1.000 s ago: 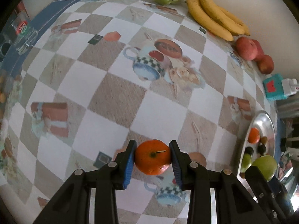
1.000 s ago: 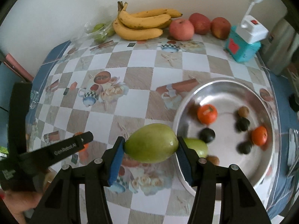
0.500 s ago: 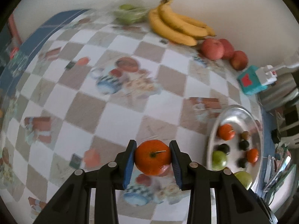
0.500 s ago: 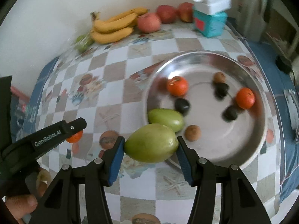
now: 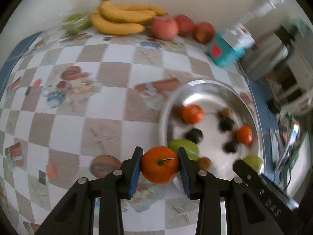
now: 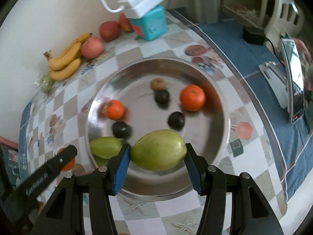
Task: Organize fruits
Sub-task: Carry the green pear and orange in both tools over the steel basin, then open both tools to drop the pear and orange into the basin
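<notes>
Fruits: left wrist view shows a checkered tablecloth [image 5: 109, 105] against a pale wall; the left gripper [image 5: 159, 165] is clamped on an orange [image 5: 159, 164] beside the steel bowl [image 5: 252, 117]. Bananas [image 5: 121, 19] and apples [image 5: 165, 28] line the wall. Right wrist view: the right gripper [image 6: 157, 153] is clamped on a green mango [image 6: 157, 152] above the bowl, which contains oranges, dark fruits and another mango [image 6: 104, 146].

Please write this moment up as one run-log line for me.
left tool: shut on orange, beside bowl rim | right tool: shut on green fruit, over steel bowl | release: not yet
</notes>
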Demonstrator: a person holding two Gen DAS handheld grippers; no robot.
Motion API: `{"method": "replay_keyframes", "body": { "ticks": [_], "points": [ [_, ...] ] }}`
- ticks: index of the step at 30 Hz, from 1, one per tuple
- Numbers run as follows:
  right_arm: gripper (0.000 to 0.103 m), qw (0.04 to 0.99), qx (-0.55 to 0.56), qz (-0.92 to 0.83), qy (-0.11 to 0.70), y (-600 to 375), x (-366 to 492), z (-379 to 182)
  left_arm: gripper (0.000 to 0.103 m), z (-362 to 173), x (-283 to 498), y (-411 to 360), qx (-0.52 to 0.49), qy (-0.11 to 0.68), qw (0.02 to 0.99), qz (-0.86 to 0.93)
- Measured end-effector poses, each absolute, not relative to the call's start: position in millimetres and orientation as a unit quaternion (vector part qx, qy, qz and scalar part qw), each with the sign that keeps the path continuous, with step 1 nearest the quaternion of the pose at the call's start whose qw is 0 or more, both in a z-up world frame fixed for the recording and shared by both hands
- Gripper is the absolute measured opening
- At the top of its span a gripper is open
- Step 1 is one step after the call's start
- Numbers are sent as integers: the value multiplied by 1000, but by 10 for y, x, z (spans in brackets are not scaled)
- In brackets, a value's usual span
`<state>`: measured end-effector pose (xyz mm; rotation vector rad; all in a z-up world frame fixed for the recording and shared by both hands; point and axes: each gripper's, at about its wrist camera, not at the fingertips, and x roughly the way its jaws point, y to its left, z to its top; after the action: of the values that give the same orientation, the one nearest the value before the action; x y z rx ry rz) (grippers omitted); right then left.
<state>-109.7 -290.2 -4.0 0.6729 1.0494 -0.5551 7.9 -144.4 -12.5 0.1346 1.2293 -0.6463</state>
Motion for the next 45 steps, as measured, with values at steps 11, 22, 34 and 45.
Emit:
{"method": "replay_keyframes", "body": {
  "ticks": [11,22,34,45],
  "points": [
    [57,747,338,-270,505,-3007,-1199,-250,39,-215,-161,-1656,92,570,746,-332],
    [57,738,347,-281,507,-3033,-1244,-299,38,-245,-147,-1689,76,573,740,-345],
    [57,737,350,-279,506,-3034,-1248,-308,40,-273,-123,-1647,50,588,727,-350],
    [57,735,348,-272,515,-3011,-1236,-342,52,-252,-105,-1598,15,601,720,-346]
  ]
}}
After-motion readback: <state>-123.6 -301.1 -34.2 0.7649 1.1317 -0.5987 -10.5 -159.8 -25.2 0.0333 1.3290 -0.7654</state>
